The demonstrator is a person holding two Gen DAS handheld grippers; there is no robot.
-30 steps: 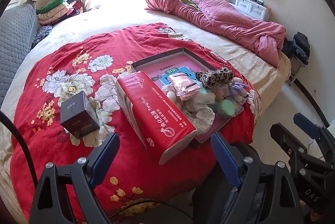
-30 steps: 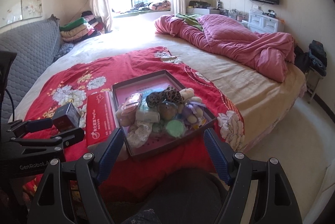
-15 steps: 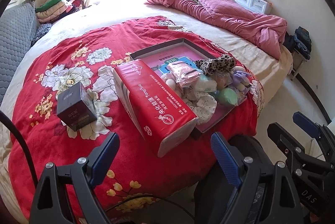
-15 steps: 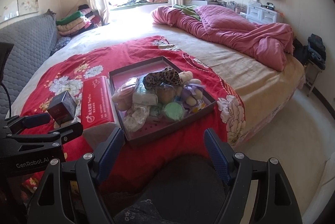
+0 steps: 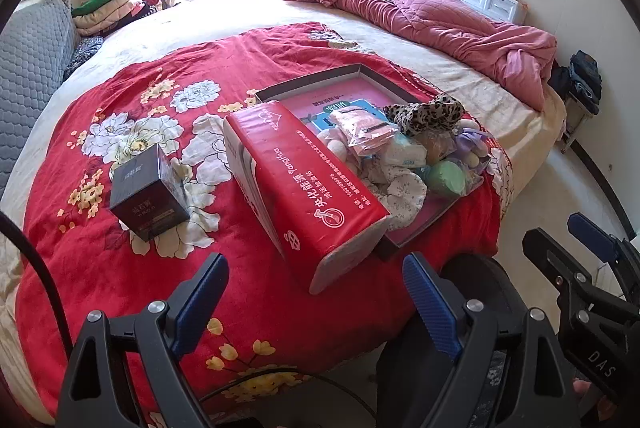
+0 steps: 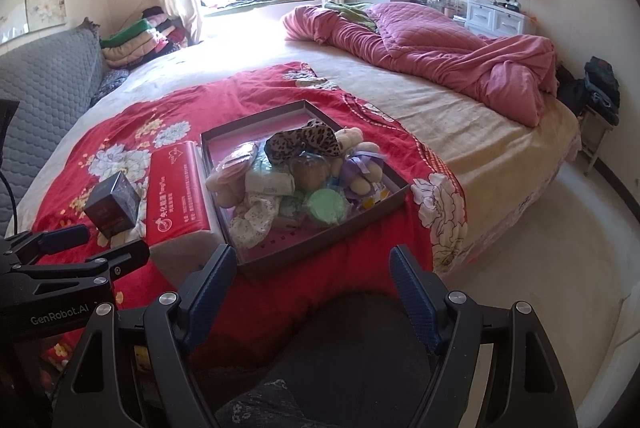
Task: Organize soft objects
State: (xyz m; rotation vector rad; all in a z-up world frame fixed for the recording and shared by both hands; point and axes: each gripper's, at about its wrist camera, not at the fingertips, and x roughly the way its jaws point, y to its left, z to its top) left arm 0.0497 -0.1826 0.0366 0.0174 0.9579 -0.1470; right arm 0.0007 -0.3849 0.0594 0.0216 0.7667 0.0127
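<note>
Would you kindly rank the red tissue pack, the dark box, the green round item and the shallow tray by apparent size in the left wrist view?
1. Shallow tray, though partly hidden.
2. Red tissue pack, close behind; nearness flatters it.
3. Dark box.
4. Green round item.

The left tongs [image 6: 60,244] carry "GenRobot.AI" on their black frame; the right tongs [image 5: 580,252] show "DAS". The red tissue pack [image 5: 308,172] reads "Yonghuo" among Chinese characters.

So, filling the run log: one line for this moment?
left gripper open | right gripper open | soft items in tray
</note>
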